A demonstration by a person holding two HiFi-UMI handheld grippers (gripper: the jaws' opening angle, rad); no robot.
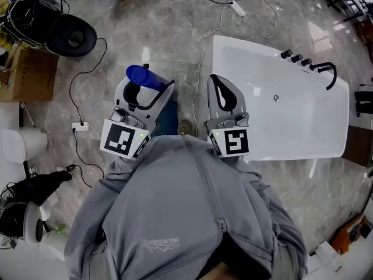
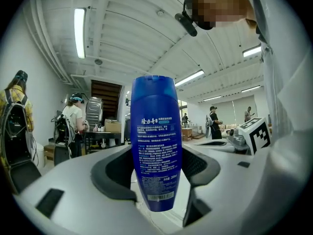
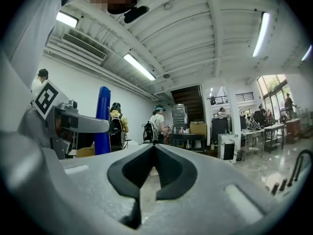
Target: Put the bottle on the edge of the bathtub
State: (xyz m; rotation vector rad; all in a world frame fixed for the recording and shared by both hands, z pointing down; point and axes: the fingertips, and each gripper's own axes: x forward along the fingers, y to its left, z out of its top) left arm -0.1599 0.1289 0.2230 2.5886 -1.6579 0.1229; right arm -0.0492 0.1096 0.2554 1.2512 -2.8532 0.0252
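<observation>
glossy blue plastic bottle [image 2: 155, 146], glossy white bathtub [image 1: 262, 139], polished marble floor [image 1: 169, 34]

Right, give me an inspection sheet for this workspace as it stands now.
Surface: grey marble floor; on the white bathtub rim, only black taps at the far end.
Job's things: blue plastic bottle, upright, over the floor left of the bathtub.
Clutter: brown cardboard box and black round machine on the floor at left.
Grippers: left gripper shut on the bottle; right gripper shut, holding nothing.
Cables: white cable with power strip beside the bathtub; black cable looping at left.
Surroundings: people at workbenches in an open hall.
</observation>
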